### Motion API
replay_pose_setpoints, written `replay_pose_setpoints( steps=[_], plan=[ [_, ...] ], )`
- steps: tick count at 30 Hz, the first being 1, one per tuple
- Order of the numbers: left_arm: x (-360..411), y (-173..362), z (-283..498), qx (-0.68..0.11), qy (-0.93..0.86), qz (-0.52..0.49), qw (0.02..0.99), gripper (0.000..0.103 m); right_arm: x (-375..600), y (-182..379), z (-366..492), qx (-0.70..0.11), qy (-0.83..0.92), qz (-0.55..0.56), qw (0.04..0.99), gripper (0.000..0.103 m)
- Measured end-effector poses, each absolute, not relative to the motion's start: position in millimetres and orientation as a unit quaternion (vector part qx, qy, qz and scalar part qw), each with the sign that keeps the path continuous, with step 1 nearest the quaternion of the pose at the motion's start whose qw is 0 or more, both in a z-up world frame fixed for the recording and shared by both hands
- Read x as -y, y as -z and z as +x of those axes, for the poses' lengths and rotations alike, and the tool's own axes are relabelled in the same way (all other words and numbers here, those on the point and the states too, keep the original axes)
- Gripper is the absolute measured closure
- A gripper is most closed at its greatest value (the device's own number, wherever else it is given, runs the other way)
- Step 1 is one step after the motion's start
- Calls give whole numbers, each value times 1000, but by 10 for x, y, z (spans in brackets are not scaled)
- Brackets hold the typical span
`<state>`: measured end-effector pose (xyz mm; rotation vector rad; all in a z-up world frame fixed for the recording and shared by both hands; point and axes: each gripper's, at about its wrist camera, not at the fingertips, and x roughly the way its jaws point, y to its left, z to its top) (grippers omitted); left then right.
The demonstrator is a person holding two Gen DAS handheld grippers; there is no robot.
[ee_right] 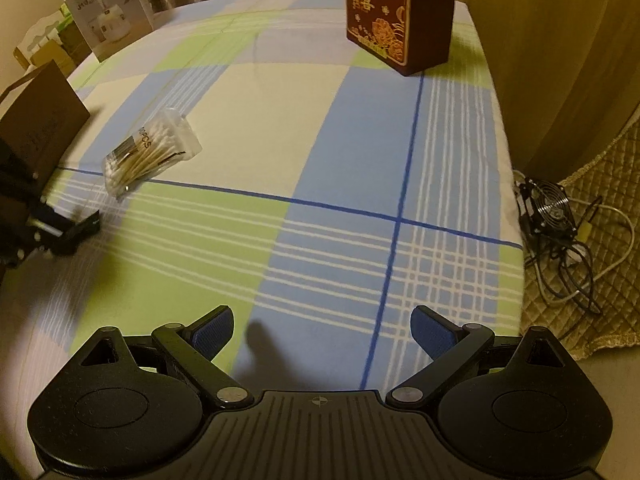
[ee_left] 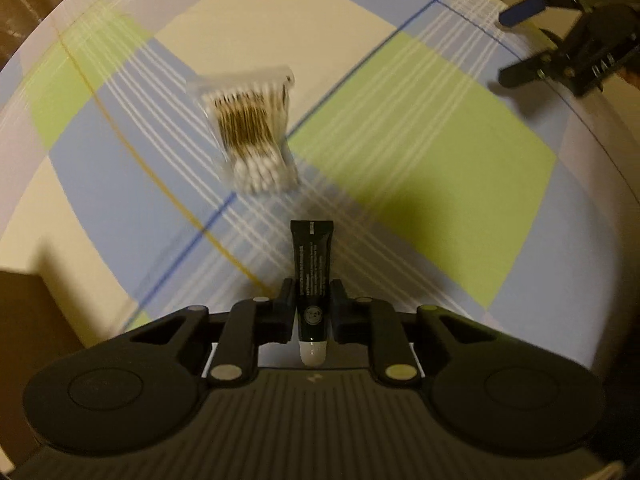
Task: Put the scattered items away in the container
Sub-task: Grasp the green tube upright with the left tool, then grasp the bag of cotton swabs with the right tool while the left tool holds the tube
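A plaid cloth (ee_right: 320, 128) covers the table. One dark red box (ee_right: 394, 12) stands upright at the far edge. The right gripper (ee_right: 322, 332), angled down, gapes empty. One clear packet of swabs (ee_left: 252, 136) lies flat. The left gripper (ee_left: 313, 296), pointing steeply down, pinches one slim black tube (ee_left: 311, 256).

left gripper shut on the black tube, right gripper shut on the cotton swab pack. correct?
Half right. The left gripper is clamped on the black tube, but the right gripper is open and empty in the right wrist view; the cotton swab pack lies loose on the checked cloth.
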<state>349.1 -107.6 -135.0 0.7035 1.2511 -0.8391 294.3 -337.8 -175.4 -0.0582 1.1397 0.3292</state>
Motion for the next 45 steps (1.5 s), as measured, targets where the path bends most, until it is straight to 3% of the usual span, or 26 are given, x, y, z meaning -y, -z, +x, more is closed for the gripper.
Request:
replay_pose_setpoints(
  steps=[11, 21, 27, 28, 29, 30, 35, 37, 45],
  plan=[
    [940, 1274, 3202, -573, 303, 265, 714, 90, 3070, 1683, 3070, -517, -197, -7, 833, 3],
    [367, 902, 3087, -553, 185, 65, 810, 90, 2352, 1596, 3366, -487, -260, -7, 834, 3],
    [191, 651, 3178, -518, 164, 55, 838, 90, 1967, 1688, 3594, -485, -245, 8, 839, 4],
    [171, 638, 3202, -516, 162, 54, 840, 90, 1931, 1703, 3634, -484, -236, 16, 843, 9],
    [158, 632, 3218, -515, 159, 53, 841, 90, 1901, 1716, 3678, -483, -231, 24, 844, 28],
    [151, 631, 3233, -514, 157, 52, 842, 90, 1877, 1734, 3725, -486, -224, 30, 844, 31],
    [124, 607, 3303, -508, 153, 49, 846, 90, 1741, 1842, 3866, -492, -209, 6, 845, 31],
    [115, 601, 3311, -505, 152, 48, 848, 90, 1701, 1885, 3851, -484, -219, -30, 847, 46],
    [152, 594, 3316, -502, 161, 45, 849, 90, 1935, 1908, 3548, -485, -320, -100, 808, 53]
  ],
)
